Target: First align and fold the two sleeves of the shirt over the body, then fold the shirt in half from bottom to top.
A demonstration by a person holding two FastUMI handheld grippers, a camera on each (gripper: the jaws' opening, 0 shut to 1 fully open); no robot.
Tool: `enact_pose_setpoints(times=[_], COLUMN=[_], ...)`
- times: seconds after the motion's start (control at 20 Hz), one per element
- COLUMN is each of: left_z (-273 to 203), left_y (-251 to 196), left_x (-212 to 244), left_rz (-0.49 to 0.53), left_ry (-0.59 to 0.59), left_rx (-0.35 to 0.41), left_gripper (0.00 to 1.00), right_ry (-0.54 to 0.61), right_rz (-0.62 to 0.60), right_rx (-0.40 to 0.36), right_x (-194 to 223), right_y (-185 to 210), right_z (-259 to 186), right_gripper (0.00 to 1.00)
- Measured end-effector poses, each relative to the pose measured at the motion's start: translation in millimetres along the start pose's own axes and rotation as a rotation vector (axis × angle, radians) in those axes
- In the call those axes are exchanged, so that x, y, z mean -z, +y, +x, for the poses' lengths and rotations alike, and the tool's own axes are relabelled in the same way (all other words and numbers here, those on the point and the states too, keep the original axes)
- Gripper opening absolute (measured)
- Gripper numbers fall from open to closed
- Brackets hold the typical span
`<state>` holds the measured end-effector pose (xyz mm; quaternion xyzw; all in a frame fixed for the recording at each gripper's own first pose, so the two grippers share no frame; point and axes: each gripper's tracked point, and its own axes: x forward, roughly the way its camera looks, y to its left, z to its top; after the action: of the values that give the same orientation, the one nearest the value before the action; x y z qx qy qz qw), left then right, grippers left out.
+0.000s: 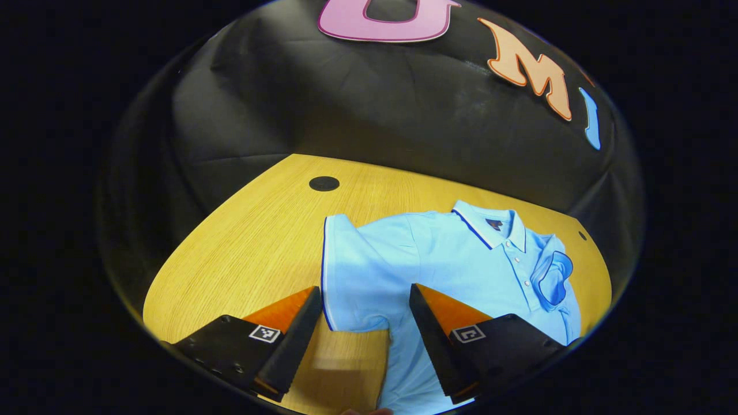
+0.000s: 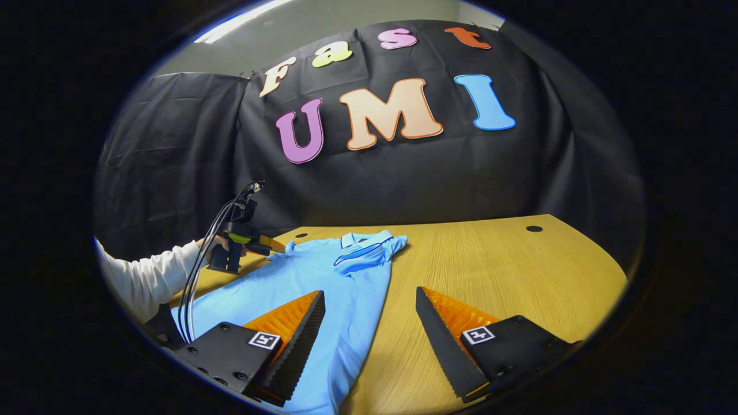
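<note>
Black cloth walls enclose a curved wooden table (image 1: 253,242) on which a light blue polo shirt (image 1: 450,259) lies flat, collar toward the back wall. At the left of the table, the left gripper (image 1: 364,323) hovers with its jaws spread wide, straddling the outer edge of the still-extended left sleeve (image 1: 346,276); in the right gripper view the same tool appears farther off, held by a hand in a white sleeve (image 2: 144,276) just beside that sleeve. Moving rightward, the shirt's right sleeve (image 1: 553,276) already lies folded over the chest near the button placket. At the right, the right gripper (image 2: 369,340) is also spread and holds nothing, poised above the shirt's lower side edge and bare table. The knit fabric is judged light, soft and limp, so it will drape and wrinkle when lifted. Take hold at the sleeve's trimmed cuff edge, pinching both layers, and carry it low across the body.
</note>
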<state>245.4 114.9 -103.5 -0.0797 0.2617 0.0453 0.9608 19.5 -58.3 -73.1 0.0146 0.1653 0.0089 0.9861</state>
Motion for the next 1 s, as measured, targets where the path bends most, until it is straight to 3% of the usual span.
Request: enact_pose_setpoints(times=[0.2,0.45,0.7,0.85,0.9,1.0], left_z=[4,4,3,2,6,4], left_y=[9,18,11,5,6,2], left_x=[6,11,11,10,11,11], left_rz=[0.023,0.068,0.124,0.118,0.118,0.122], left_ry=[0.019,0.040,0.073,0.068,0.069,0.059], left_rx=[-0.027,-0.055,-0.024,-0.007,-0.007,0.022], left_gripper=[0.89,0.75,0.60,0.48,0.23,0.20], right_ry=[0.004,-0.005,-0.016,-0.005,-0.004,-0.003], right_rz=[0.001,0.022,0.018,0.017,0.013,0.008], right_rx=[0.015,0.005,0.000,-0.002,0.002,-0.001], right_x=[2,-3,-3,0,1,1], right_y=[-6,-2,3,3,3,5], right_z=[0,-4,-5,-4,-4,-5], right_gripper=[0.95,0.98,0.98,0.98,0.98,0.98])
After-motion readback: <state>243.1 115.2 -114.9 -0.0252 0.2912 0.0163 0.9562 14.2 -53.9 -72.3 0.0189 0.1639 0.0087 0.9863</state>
